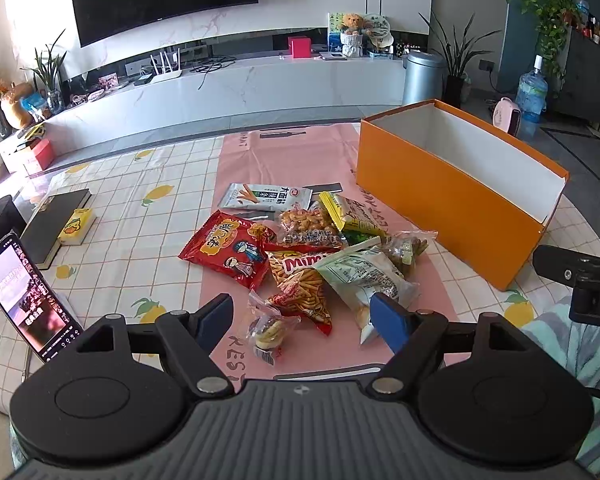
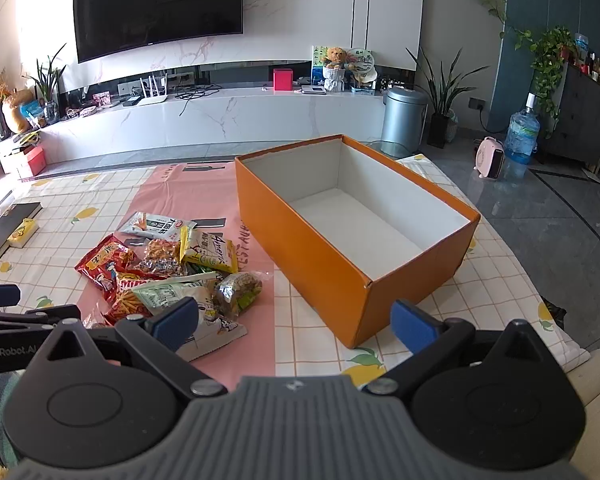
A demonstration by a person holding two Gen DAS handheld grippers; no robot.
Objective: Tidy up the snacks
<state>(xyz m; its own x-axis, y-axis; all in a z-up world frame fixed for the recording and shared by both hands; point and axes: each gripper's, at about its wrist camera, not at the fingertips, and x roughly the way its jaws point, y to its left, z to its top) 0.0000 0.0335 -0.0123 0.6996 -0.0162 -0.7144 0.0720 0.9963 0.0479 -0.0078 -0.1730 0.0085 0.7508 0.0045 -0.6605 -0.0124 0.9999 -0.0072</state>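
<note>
A pile of snack packets lies on a pink mat [image 1: 284, 160]: a red packet [image 1: 228, 252], a Mimi stick packet [image 1: 300, 280], a white-green packet [image 1: 360, 276], a yellow-green packet [image 1: 352, 216], a nut packet [image 1: 308, 228], a white carrot-print packet [image 1: 266, 196] and a small clear biscuit packet [image 1: 266, 330]. An open orange box [image 1: 440, 196], white inside and empty [image 2: 360, 232], stands right of the pile. My left gripper [image 1: 302, 320] is open above the pile's near edge. My right gripper [image 2: 296, 320] is open, between the pile [image 2: 172, 272] and the box's near corner.
A phone [image 1: 28, 300] leans at the near left. A black book [image 1: 56, 220] with a yellow box [image 1: 74, 226] on it lies at the left. The table has a lemon-print cloth [image 1: 148, 208]. The right gripper's body [image 1: 580, 280] shows at the left view's right edge.
</note>
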